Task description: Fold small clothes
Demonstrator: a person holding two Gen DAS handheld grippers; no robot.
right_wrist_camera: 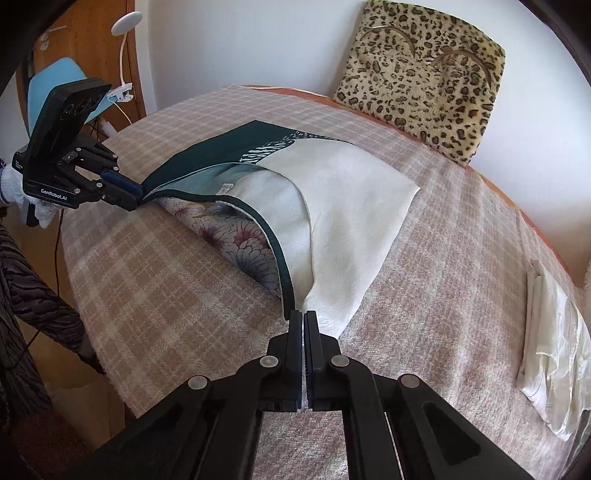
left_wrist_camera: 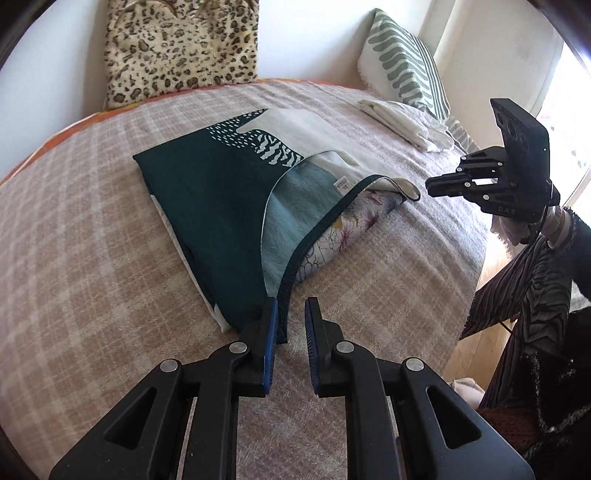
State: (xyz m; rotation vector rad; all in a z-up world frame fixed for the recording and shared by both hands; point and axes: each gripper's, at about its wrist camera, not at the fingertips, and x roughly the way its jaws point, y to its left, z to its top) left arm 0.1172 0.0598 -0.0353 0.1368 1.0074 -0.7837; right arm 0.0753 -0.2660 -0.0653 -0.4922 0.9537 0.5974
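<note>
1. Two grippers at opposite ends of the cloth (left_wrist_camera: 214,206) hem; cloth mid-frame on bed (left_wrist_camera: 92,221), over floral piece (right_wrist_camera: 236,236).
2. Right gripper (right_wrist_camera: 303,314): clamped on near corner, bottom centre of right view.
3. Left gripper (left_wrist_camera: 290,301): nearly closed, hem against inner pad, bottom centre of left view; grip unconfirmed.
4. Hem's long axis gripper to gripper, lifted. Likely next: carry edge toward upper frame, ends level.

Ahead of the jaws and well apart: leopard-print cushion (right_wrist_camera: 424,77) against white wall (right_wrist_camera: 240,40). Underneath: pink-and-cream checked blanket (right_wrist_camera: 443,258). Far right: green-striped pillow (left_wrist_camera: 402,59). Near it: folded white cloth (right_wrist_camera: 550,354). Far left: white clip lamp (right_wrist_camera: 125,26), blue chair (right_wrist_camera: 55,77).
</note>
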